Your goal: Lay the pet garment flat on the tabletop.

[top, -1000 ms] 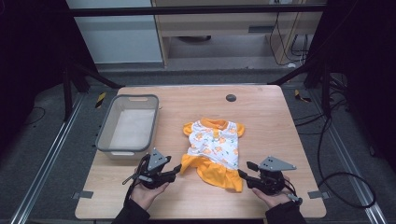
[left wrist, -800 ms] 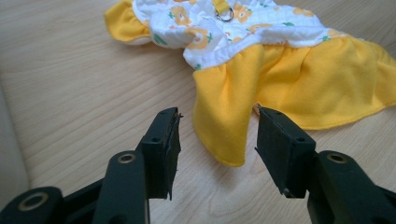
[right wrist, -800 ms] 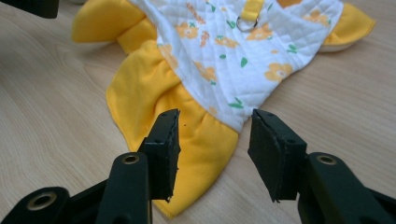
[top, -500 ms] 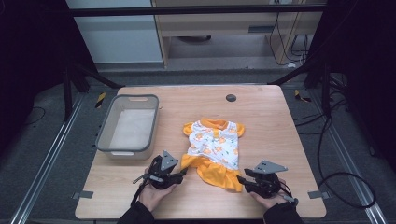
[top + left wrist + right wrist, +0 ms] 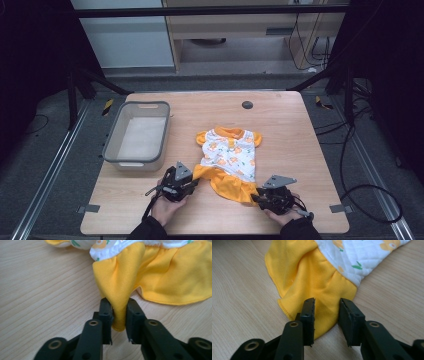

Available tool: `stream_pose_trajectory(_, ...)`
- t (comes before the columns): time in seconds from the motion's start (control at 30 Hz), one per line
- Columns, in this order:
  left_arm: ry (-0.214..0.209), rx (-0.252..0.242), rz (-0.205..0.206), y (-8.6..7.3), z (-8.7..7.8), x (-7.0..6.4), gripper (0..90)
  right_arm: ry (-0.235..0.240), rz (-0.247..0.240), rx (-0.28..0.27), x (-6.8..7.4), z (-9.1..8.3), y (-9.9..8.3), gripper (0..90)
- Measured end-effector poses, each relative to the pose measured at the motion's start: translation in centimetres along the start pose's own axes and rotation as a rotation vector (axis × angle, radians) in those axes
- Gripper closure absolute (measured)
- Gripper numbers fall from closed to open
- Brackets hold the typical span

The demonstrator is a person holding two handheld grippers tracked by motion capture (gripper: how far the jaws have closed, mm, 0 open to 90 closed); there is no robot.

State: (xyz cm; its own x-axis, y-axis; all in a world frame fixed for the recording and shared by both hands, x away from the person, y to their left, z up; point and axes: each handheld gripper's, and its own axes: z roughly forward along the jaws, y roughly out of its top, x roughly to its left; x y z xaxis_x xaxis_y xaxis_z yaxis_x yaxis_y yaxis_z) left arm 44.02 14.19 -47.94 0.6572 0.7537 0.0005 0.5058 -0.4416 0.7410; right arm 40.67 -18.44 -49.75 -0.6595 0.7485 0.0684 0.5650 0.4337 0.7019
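A small dress point(image 5: 227, 157) with a white flower-print top and a yellow skirt lies flat on the wooden table point(image 5: 295, 145). My left gripper point(image 5: 192, 181) is at the skirt's near left corner. In the left gripper view it point(image 5: 119, 307) is shut on a pinched fold of the yellow skirt point(image 5: 170, 277). My right gripper point(image 5: 257, 196) is at the skirt's near right corner. In the right gripper view its jaws point(image 5: 327, 305) stand open on either side of the skirt's hem point(image 5: 312, 277), which lies flat on the wood between them.
A grey plastic bin point(image 5: 137, 160) stands on the left half of the table, just behind my left hand. A small black round cap point(image 5: 247, 104) sits near the far edge. Bare wood lies right of the dress.
Both grippers have moved inward to the skirt's near corners, the left one rightward and the right one leftward. The dress itself lies as before.
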Motion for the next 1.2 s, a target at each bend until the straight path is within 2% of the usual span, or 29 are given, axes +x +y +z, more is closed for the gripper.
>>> stream_pose_trajectory(0.03, -0.007, -0.012, -0.007, 0.1, -0.4, 0.1, 82.0, 0.01, 0.006, 0.006, -0.1, -0.1, 0.0, 75.8)
stream_pose_trajectory(0.1, -0.019, -0.024, -0.014, 0.3, -0.7, 0.1, 84.1, 0.013, 0.011, 0.008, -0.1, -0.1, 0.1, 78.8)
stream_pose_trajectory(0.13, -0.022, -0.033, -0.016, 0.4, -1.0, 0.2, 84.1, 0.021, 0.008, 0.014, -0.1, -0.2, 0.1, 83.2)
stream_pose_trajectory(0.27, -0.044, -0.06, -0.022, 0.6, -2.2, 0.3, 84.7, 0.044, 0.016, 0.004, -0.3, -0.8, 0.4, 85.9)
stream_pose_trajectory(0.37, -0.061, -0.084, -0.032, 0.7, -3.2, 0.5, 84.7, 0.047, 0.017, -0.04, -0.5, -1.8, 0.7, 86.0)
stream_pose_trajectory(0.5, -0.08, -0.119, -0.053, 0.9, -4.5, 0.8, 84.5, 0.059, 0.023, -0.127, -0.8, -3.4, 1.2, 85.8)
stream_pose_trajectory(0.6, -0.094, -0.128, -0.065, 0.9, -5.2, 1.0, 84.3, 0.054, 0.032, -0.181, -1.1, -4.4, 1.5, 86.0)
stream_pose_trajectory(0.77, -0.106, -0.083, -0.084, 0.7, -4.7, 1.2, 83.5, 0.027, 0.062, -0.218, -2.2, -4.8, 1.9, 86.3)
stream_pose_trajectory(1.0, -0.101, 0.008, -0.107, 0.1, -2.9, 1.5, 82.5, -0.033, 0.113, -0.191, -3.9, -2.9, 2.4, 86.5)
stream_pose_trajectory(1.13, -0.091, 0.024, -0.1, -0.1, -2.4, 1.5, 78.7, -0.064, 0.104, -0.148, -4.1, -1.7, 2.3, 85.7)
stream_pose_trajectory(1.2, -0.084, 0.009, -0.099, 0.0, -2.6, 1.4, 72.2, -0.081, 0.091, -0.148, -4.0, -1.6, 2.2, 83.5)
